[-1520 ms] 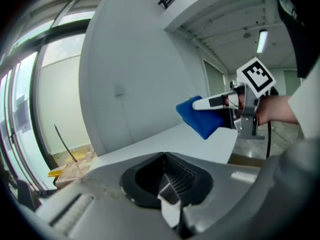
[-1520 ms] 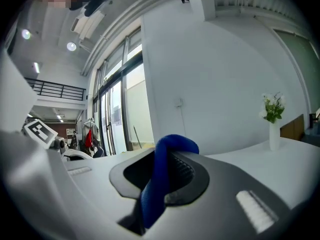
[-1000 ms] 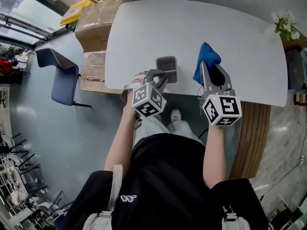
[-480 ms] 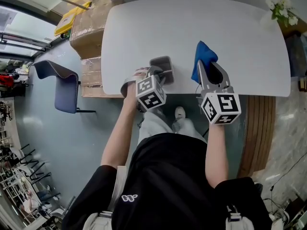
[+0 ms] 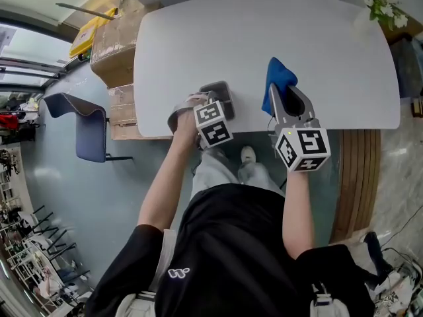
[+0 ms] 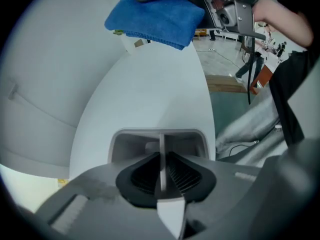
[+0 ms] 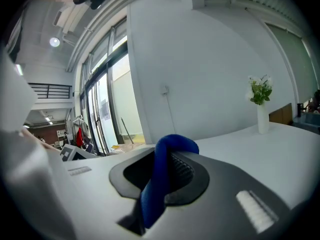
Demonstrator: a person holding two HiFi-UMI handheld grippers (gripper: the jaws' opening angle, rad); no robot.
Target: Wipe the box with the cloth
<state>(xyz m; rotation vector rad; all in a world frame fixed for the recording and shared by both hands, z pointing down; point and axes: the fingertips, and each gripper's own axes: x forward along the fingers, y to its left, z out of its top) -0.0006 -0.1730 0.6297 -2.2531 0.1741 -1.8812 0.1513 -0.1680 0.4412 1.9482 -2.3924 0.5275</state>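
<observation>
A small grey open box stands near the table's front edge. My left gripper is shut on its near wall. In the left gripper view that thin wall of the box runs straight between the dark pads of the left gripper. To the right, my right gripper is shut on a blue cloth, held a little above the table. In the right gripper view a fold of the cloth bulges out of the right gripper. From the left gripper view the cloth hangs high, apart from the box.
The white table stretches away beyond the box. A vase of flowers stands at its far right corner. Cardboard boxes and a blue chair sit on the floor to the left. The person's legs are under the front edge.
My left gripper has moved forward over the box's near wall. The right gripper with the cloth has stayed almost in place. The head view has shifted slightly.
</observation>
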